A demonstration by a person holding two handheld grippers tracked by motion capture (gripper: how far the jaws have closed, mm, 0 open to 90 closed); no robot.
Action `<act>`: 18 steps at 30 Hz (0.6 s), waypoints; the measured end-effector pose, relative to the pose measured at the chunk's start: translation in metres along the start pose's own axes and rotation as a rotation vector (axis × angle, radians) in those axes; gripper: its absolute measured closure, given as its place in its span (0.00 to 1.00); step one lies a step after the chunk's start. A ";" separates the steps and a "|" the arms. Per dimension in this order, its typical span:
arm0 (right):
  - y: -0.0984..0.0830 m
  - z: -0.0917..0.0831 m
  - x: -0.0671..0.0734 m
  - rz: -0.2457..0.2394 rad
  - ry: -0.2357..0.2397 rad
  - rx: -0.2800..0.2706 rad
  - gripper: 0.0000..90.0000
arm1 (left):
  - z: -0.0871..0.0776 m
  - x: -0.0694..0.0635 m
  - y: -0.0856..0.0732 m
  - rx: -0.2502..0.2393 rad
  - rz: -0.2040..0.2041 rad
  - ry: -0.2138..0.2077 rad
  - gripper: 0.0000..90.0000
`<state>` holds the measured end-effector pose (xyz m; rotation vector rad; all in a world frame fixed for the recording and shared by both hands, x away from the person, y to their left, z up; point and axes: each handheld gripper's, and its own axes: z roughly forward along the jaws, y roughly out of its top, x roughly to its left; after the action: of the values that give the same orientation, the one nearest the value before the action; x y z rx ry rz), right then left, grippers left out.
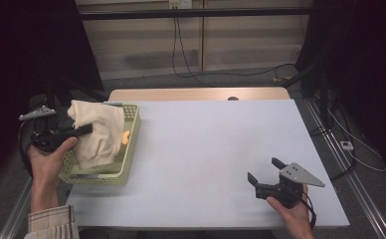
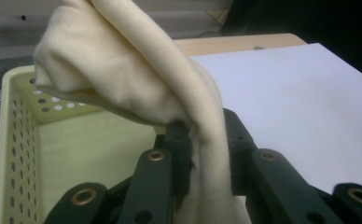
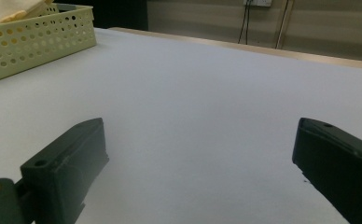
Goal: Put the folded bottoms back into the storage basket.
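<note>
**Left gripper clamps cloth over basket**

The left gripper, at the table's nine o'clock edge in the high view, has its jaws closed tight on a cream cloth, pinching a fold of the fabric between the pads. In the left gripper view the cloth rises from between the two black jaws and bunches up toward eleven o'clock, hanging above the floor of the basket.

The table, the largest thing in the scene, carries a pale sheet across nearly its whole top, with a strip of bare wood at twelve o'clock. The basket, pale green with perforated walls, sits at the table's nine o'clock side, and the cloth drapes over it, most of the fabric inside its rim. A small orange patch shows in the basket just beside the cloth at three o'clock; what it is cannot be told.

The right gripper rests at the table's five o'clock corner, jaws spread wide with nothing between them, well apart from the basket. In the right gripper view the basket lies off at ten o'clock.
</note>
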<state>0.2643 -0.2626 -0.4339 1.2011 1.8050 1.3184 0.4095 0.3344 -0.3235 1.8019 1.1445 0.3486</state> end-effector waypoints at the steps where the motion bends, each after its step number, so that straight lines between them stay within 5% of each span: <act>1: 0.000 0.000 0.000 0.000 0.000 0.000 0.03 | 0.001 0.000 0.000 0.002 -0.001 -0.001 0.85; 18: 0.000 0.001 0.000 0.001 0.006 0.007 0.03 | 0.029 -0.002 -0.006 0.080 0.021 -0.037 0.85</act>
<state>0.2648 -0.2621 -0.4346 1.2031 1.8151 1.3180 0.4245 0.3173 -0.3430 1.8842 1.1286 0.2841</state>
